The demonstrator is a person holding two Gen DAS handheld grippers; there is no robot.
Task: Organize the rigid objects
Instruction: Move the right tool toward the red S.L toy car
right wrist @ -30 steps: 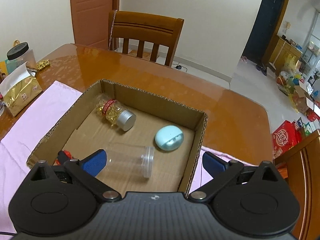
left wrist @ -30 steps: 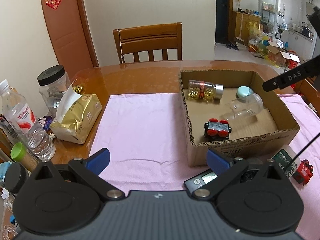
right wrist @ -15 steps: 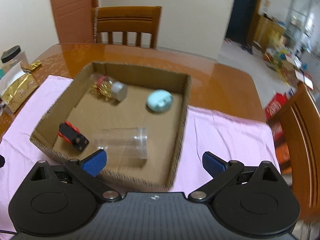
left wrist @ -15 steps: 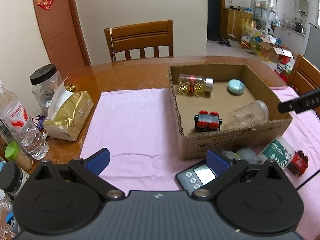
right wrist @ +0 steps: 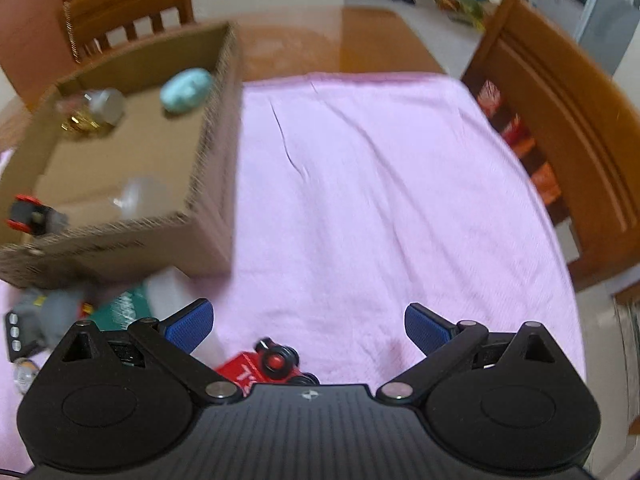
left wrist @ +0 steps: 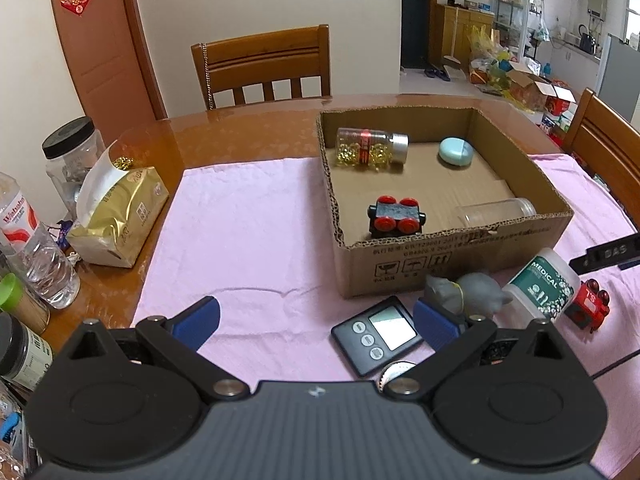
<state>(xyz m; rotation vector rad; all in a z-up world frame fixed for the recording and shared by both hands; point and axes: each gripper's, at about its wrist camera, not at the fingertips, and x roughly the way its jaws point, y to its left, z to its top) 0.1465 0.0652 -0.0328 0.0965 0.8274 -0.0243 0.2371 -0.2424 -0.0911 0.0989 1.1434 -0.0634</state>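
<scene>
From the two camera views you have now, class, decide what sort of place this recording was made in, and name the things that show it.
Most likely a home dining room: a glossy wooden dining table with wooden chairs drawn up to it, and a doorway behind opening onto a cluttered kitchen area.

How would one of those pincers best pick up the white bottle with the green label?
Probably across the middle of the medical bottle, from above. It lies on its side on the pink cloth, so its round body fits between open fingers; the grey toy and red train crowd its ends.
</scene>
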